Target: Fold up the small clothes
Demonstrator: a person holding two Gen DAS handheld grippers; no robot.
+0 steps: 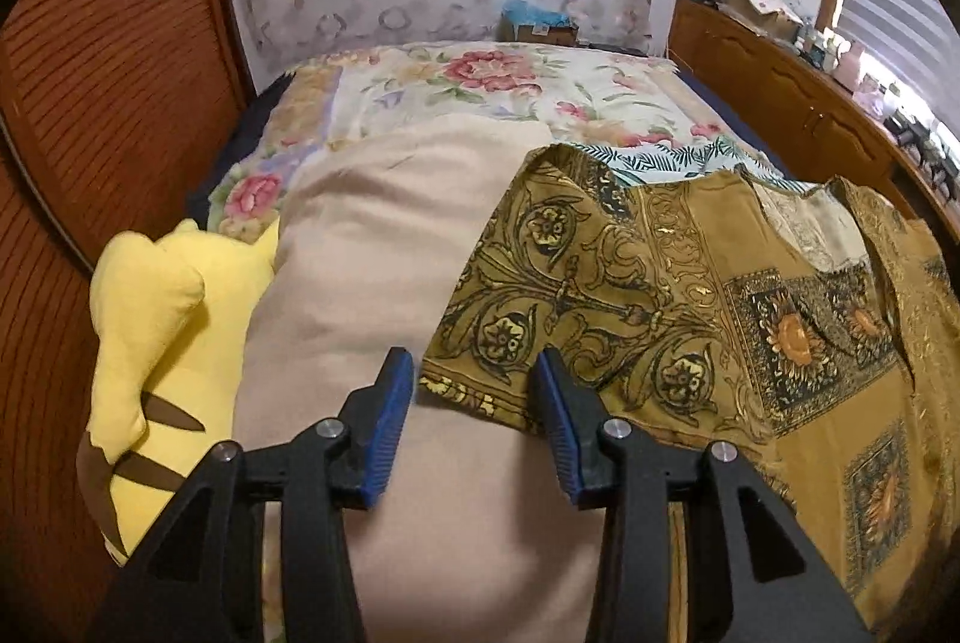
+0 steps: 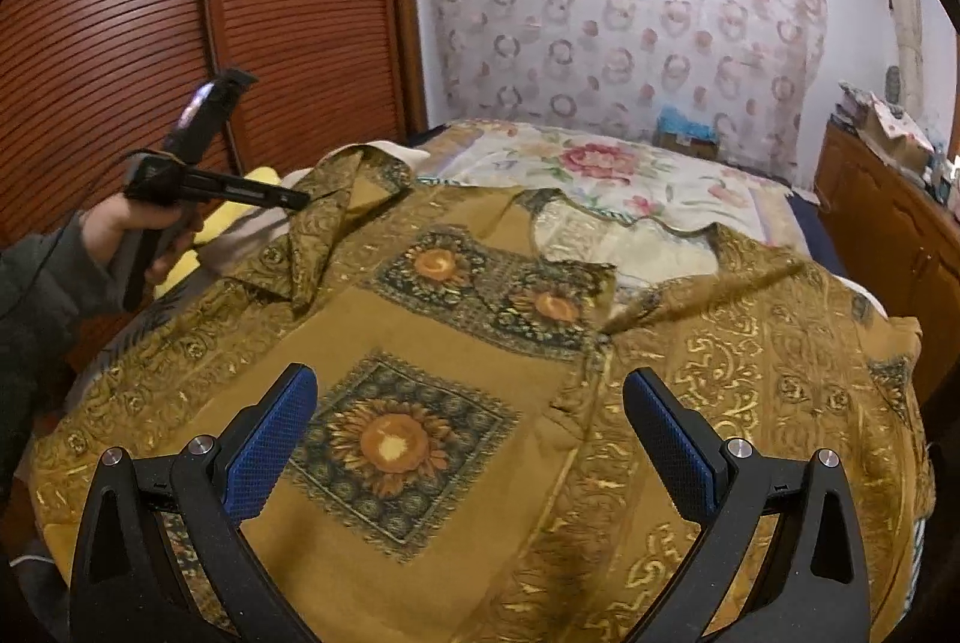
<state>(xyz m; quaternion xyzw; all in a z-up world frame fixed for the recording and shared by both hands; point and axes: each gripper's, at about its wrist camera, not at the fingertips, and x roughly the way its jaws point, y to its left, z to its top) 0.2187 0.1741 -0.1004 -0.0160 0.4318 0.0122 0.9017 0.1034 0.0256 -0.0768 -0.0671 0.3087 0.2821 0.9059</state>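
A mustard-gold patterned shirt [image 2: 480,343] with sunflower squares lies spread flat on the bed, collar toward the far side. Its left sleeve [image 1: 558,295] reaches out over a beige blanket [image 1: 384,235]. My left gripper [image 1: 474,373] is open, its blue pads on either side of the sleeve's hem edge, just above it. It also shows in the right wrist view [image 2: 300,199] at the sleeve's raised fold. My right gripper [image 2: 468,397] is open and empty, hovering over the shirt's front near a sunflower square.
A yellow plush toy [image 1: 150,331] lies at the bed's left edge beside the red slatted wardrobe [image 1: 90,103]. A floral bedspread [image 1: 498,85] covers the far bed. A wooden cabinet [image 2: 888,223] with clutter stands at the right.
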